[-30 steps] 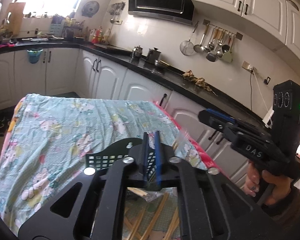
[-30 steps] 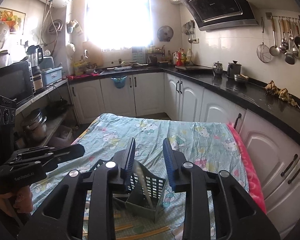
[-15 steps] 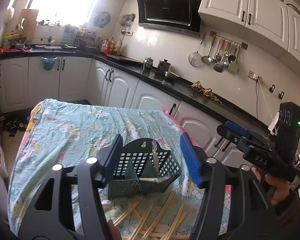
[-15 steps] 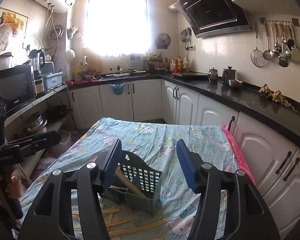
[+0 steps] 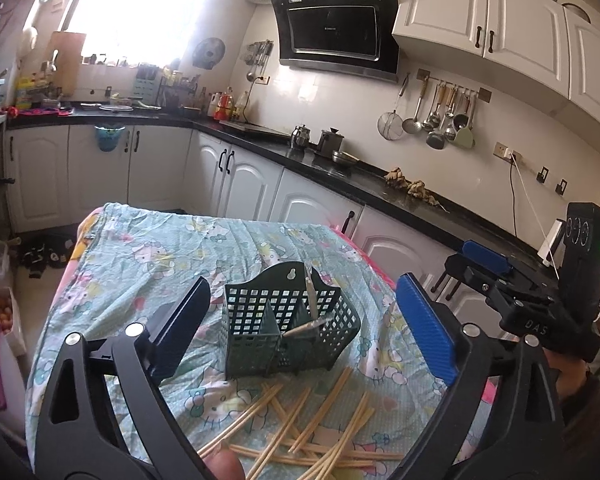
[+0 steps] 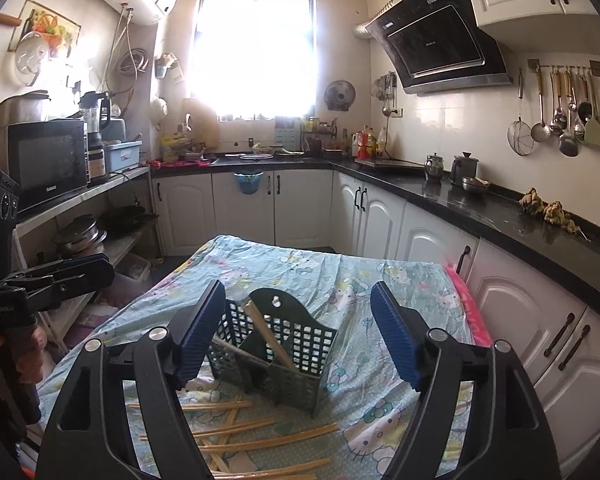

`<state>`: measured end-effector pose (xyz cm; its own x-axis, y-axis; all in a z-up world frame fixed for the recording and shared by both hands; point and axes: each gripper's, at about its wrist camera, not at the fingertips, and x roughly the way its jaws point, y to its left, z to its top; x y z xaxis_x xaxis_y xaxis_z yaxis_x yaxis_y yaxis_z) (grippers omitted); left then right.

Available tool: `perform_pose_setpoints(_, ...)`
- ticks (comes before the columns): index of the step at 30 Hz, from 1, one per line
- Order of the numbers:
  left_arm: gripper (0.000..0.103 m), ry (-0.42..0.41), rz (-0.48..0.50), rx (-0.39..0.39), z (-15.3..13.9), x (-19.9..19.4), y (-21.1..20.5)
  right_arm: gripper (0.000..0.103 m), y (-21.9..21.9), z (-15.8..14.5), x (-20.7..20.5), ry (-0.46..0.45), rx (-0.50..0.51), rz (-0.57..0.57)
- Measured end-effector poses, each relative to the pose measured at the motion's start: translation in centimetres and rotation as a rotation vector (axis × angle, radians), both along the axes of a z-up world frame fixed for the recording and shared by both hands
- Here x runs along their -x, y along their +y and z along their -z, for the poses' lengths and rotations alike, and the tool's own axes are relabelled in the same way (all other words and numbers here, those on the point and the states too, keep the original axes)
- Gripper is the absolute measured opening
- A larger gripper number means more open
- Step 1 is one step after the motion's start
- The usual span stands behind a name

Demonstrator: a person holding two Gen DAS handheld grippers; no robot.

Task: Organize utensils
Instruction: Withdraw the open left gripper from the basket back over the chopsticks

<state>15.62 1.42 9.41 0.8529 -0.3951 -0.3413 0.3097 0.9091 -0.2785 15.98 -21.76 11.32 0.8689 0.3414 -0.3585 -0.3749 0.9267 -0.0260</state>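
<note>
Left wrist view: the left tongs point(image 5: 300, 328) stand wide apart and empty above the green basket point(image 5: 288, 324), which sits on the cloth-covered surface point(image 5: 148, 264) with two chopsticks inside point(image 5: 310, 300). Loose chopsticks point(image 5: 300, 420) lie scattered just in front of it.

Right wrist view: the right tongs point(image 6: 298, 340) are likewise spread, holding nothing. The chopsticks point(image 6: 236, 428) look light, stiff and thin, likely slippery; pinching one mid-length should keep it balanced.

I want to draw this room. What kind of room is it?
A home kitchen, most likely. There is a black range hood on the wall, ladles and a strainer hanging on a rail, and a microwave on a shelf.
</note>
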Motion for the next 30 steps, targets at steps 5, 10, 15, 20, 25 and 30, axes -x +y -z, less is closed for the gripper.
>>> perform_pose_setpoints(5, 0.091, -0.001, -0.015, -0.007, 0.5, 1.1, 0.5, 0.077, 0.6, 0.8, 1.2, 0.005, 0.018, -0.010)
perform_pose_setpoints(10, 0.091, 0.006, -0.033, -0.018, 1.1, 2.1, 0.9, 0.078, 1.0, 1.7, 2.1, 0.021, 0.027, -0.022)
perform_pose_setpoints(15, 0.092, 0.020, -0.042, -0.018, 1.9, 3.0, 1.5, 0.078, 1.3, 2.8, 2.7, 0.042, 0.037, -0.029)
perform_pose_setpoints(20, 0.092, 0.041, -0.061, -0.001, 3.0, 3.8, 2.3, 0.079, 1.6, 3.8, 3.0, 0.066, 0.046, -0.032)
perform_pose_setpoints(25, 0.092, 0.058, -0.080, -0.009, 4.4, 4.7, 3.2, 0.079, 1.8, 4.8, 3.4, 0.072, 0.067, -0.032)
perform_pose_setpoints(30, 0.092, 0.097, -0.090, -0.019, 6.2, 5.1, 3.9, 0.079, 1.6, 5.7, 3.4, 0.089, 0.084, -0.025)
